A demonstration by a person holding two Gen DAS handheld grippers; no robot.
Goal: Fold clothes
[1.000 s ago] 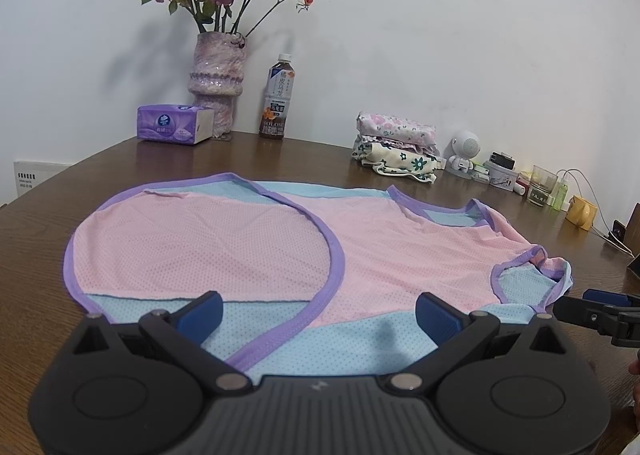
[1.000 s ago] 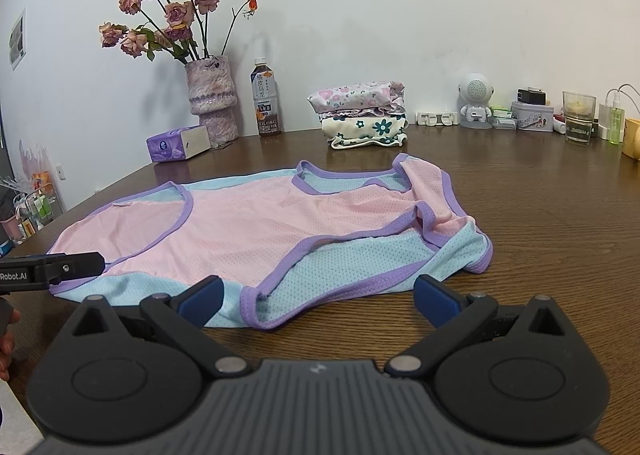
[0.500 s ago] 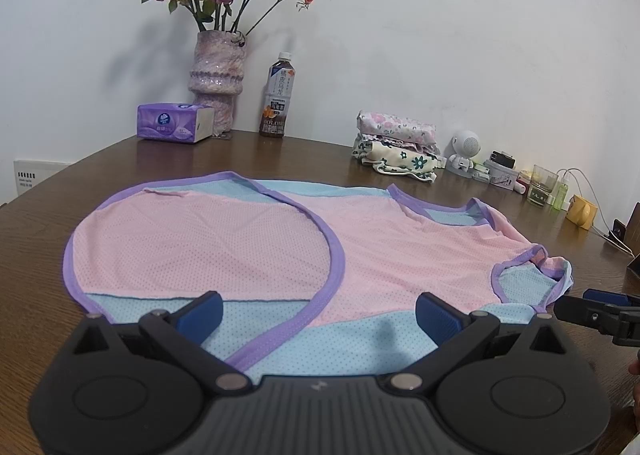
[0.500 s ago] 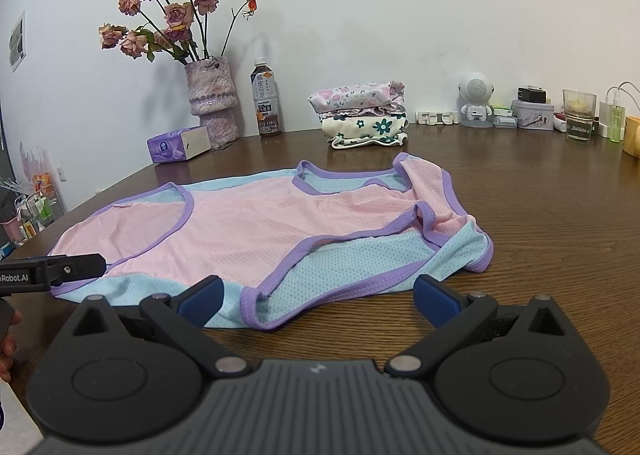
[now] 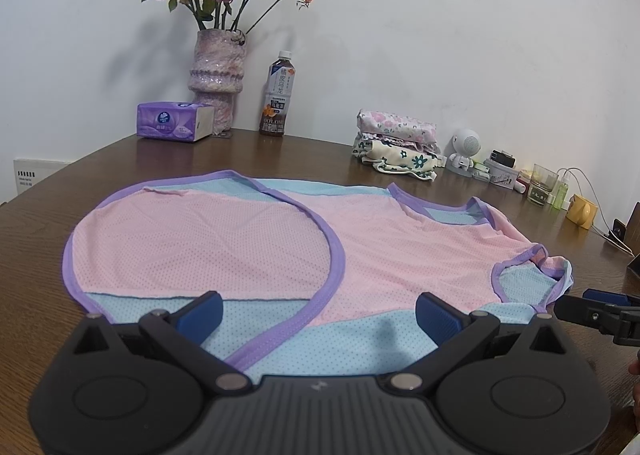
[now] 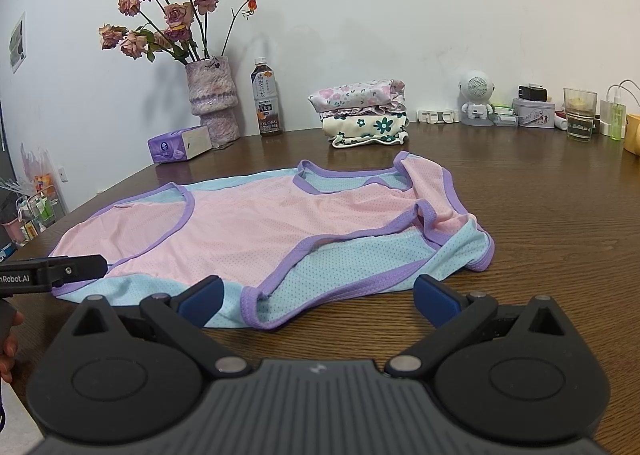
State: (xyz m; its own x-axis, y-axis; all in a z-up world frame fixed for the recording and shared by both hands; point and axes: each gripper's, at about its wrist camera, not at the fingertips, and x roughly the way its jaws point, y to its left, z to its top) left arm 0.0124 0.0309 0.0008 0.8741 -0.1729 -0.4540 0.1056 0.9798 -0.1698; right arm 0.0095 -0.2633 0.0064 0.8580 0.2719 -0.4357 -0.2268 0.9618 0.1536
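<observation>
fold start | both my jaws gaping, gripping nothing | I'm hovering left gripper (image 5: 318,313) and right gripper (image 6: 318,301) over vest (image 5: 248,251) near hem, readying pinch

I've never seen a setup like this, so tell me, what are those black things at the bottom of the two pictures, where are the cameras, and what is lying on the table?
Each black shape is a hand-held two-finger gripper with a camera mounted on it, looking forward along its blue-tipped fingers. A person holds one in each hand. One picture comes from the left gripper, the other from the right gripper; each also glimpses the other at its edge. Both stand open and hold nothing. On the brown table a pink and blue mesh garment with purple trim lies spread out, not yet folded. Against the wall stand a vase of roses, a tissue pack, a drink bottle, a stack of folded clothes and small desk items.
</observation>
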